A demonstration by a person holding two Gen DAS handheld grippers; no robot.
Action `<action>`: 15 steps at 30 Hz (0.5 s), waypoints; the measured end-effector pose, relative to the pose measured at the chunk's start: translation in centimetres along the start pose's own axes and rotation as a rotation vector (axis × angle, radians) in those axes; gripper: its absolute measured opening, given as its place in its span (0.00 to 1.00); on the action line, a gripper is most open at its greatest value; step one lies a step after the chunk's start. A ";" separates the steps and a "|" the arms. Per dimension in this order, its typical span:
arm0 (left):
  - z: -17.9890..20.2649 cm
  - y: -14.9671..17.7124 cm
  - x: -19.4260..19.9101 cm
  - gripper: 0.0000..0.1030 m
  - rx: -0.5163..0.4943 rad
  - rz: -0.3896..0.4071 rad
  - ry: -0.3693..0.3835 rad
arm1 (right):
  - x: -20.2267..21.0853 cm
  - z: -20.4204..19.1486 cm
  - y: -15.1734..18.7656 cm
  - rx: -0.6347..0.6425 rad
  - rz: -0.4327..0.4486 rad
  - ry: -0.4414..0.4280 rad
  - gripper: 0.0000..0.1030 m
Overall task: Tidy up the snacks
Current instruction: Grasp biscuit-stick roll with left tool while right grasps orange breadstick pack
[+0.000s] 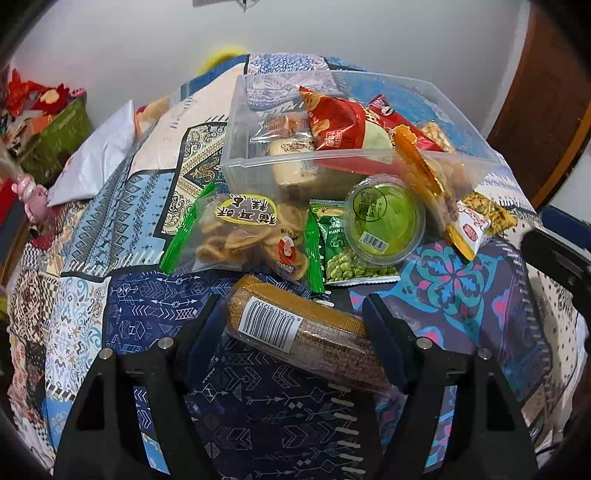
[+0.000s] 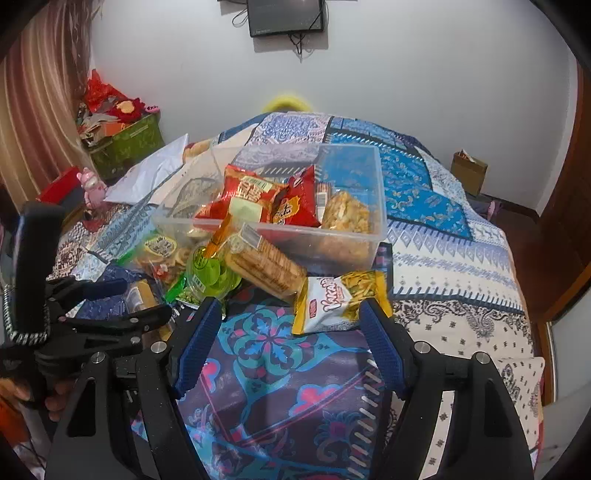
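The left gripper [image 1: 295, 325] is spread wide around a clear-wrapped stack of crackers [image 1: 295, 328] lying on the patterned bedspread [image 1: 147, 306]; whether its blue pads press the pack cannot be told. The right gripper [image 2: 291, 339] is also wide and holds nothing, with a yellow and white snack bag [image 2: 332, 299] just beyond its fingertips. Behind lies a loose heap of snacks, among them a green jelly cup [image 1: 384, 221] and a bag of green peas [image 1: 347, 258], in front of a clear plastic bin [image 1: 258, 162] already holding red packets

Home bedroom: patchwork quilt [image 2: 424, 206] on bed, curtain [image 2: 40, 110], wall-mounted screen [image 2: 286, 16].
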State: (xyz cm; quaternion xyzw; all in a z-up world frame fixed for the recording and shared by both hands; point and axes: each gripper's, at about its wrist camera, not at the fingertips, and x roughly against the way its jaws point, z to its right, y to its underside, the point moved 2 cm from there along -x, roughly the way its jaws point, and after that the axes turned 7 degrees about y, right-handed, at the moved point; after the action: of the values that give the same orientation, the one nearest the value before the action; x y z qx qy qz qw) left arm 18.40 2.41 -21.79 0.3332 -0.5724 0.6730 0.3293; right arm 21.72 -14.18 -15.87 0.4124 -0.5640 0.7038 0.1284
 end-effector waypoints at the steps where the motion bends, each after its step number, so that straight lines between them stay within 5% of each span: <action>1: -0.2 0.3 0.1 0.75 -0.002 0.004 0.009 | -0.3 -0.1 0.0 0.005 -0.006 -0.005 0.72; 7: -2.6 1.2 1.0 0.85 0.054 0.006 0.070 | -2.5 -1.1 -0.1 0.030 -0.041 -0.010 0.72; 15: -2.9 1.3 0.3 0.85 0.126 -0.009 0.125 | -5.4 -1.9 -0.9 0.053 -0.074 -0.009 0.71</action>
State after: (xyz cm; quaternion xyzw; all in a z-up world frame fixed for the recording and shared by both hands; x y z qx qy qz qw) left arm 16.94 5.17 -22.66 0.3131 -0.5056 0.7257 0.3458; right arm 24.88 -10.64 -19.20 0.4397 -0.5302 0.7111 0.1410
